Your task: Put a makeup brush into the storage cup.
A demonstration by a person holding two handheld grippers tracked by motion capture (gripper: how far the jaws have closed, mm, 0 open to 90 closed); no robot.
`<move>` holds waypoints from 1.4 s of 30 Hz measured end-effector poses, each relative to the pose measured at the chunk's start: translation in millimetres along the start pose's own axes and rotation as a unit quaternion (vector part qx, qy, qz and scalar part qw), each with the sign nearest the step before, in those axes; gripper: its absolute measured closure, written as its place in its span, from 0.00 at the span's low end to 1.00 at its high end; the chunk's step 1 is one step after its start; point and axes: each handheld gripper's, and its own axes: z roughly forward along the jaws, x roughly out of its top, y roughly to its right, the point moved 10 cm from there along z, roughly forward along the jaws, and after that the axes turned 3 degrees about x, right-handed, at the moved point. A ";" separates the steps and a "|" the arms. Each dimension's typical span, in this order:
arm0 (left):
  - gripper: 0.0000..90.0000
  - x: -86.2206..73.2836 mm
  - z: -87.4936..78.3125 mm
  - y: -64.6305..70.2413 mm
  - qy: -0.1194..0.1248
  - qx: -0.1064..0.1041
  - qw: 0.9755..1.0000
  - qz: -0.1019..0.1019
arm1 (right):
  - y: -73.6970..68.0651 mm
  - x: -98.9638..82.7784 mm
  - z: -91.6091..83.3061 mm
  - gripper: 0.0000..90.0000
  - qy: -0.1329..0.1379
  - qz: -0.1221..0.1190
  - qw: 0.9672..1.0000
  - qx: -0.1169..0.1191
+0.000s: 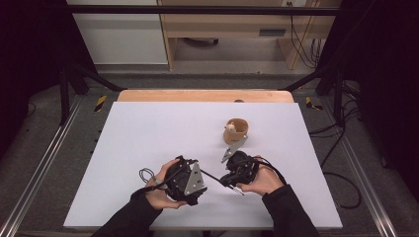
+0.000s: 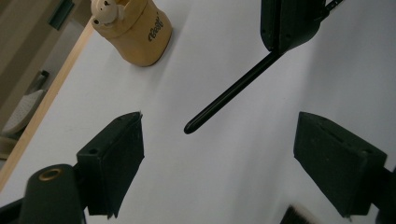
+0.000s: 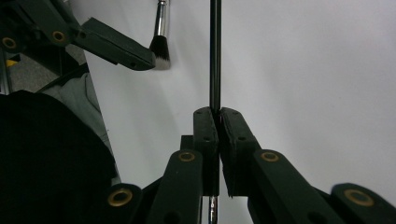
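Two tongs | right tongs (image 3: 217, 116) clamp the black brush handle (image 3: 215, 56), held above the desk (image 1: 148, 138) | left tongs (image 2: 219, 154) gape, empty | close off-centre and you knock it loose or drop it.

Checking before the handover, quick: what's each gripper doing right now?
Left gripper: open, holding nothing; the slim black stick's tip lies ahead of its jaws.
Right gripper: shut on the slim black stick.
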 end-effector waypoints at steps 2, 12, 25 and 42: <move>0.19 -0.2 1.1 0.3 -0.002 0.002 1.000 0.005 | -0.2 0.0 0.1 0.95 0.000 0.000 1.000 0.001; 0.25 3.4 5.1 -0.2 0.006 0.017 0.999 0.030 | -3.4 0.5 2.9 0.95 -0.009 -0.001 1.000 0.007; 0.37 5.8 6.9 2.3 0.004 0.028 0.998 0.061 | -6.1 0.6 2.7 0.95 -0.011 -0.004 1.000 0.010; 0.59 4.7 13.7 13.8 -0.011 0.029 0.991 0.128 | -9.0 0.9 6.4 0.95 -0.027 -0.009 0.999 0.017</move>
